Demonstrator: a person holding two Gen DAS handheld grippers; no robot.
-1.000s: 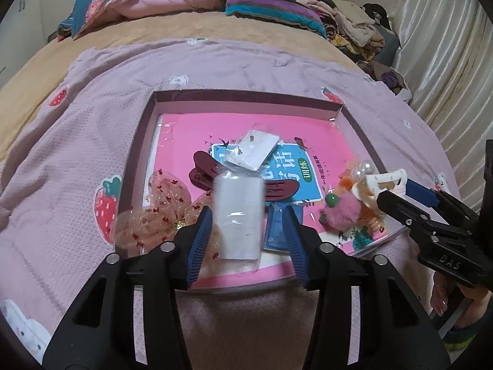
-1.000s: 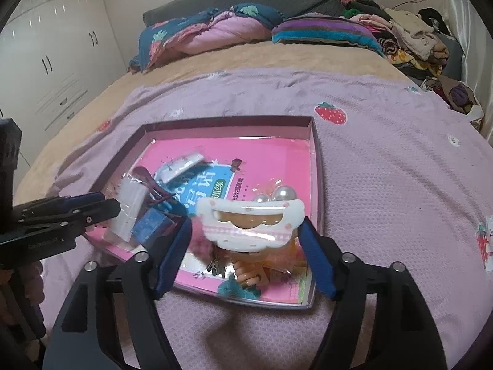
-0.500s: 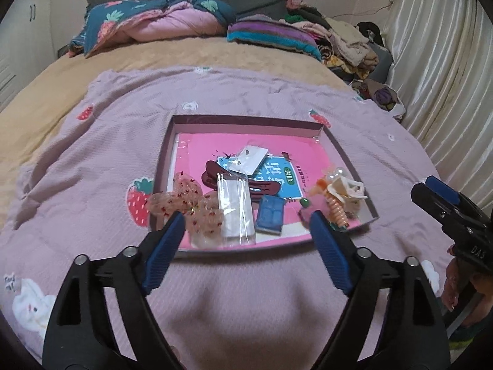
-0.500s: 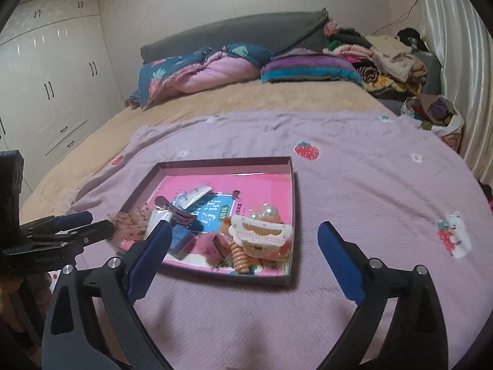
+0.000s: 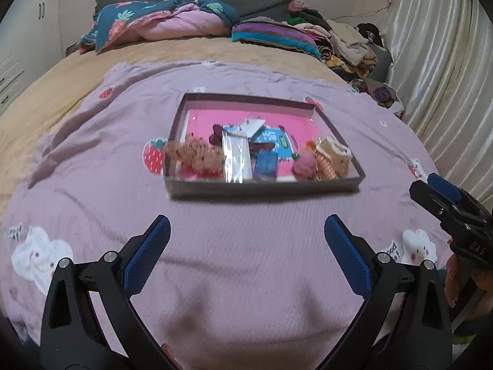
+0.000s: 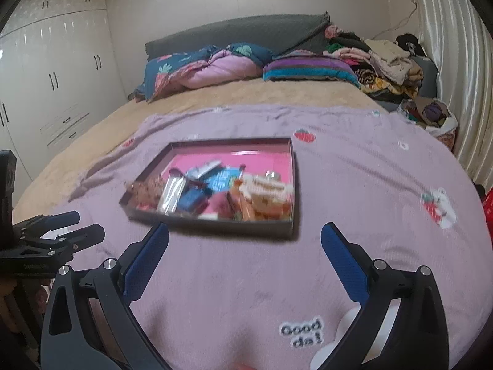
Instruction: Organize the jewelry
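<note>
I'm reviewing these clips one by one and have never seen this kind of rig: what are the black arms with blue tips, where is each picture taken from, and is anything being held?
No robot here: a person holds one hand-held gripper in each hand, each with a camera looking along its blue-padded fingers. One picture looks from the left hand-held gripper, the other from the right hand-held gripper. Both are wide open and hold nothing. Ahead, on a lilac bedspread, sits a shallow box of hair accessories and small packets, including a clear packet and a white hair claw.
</note>
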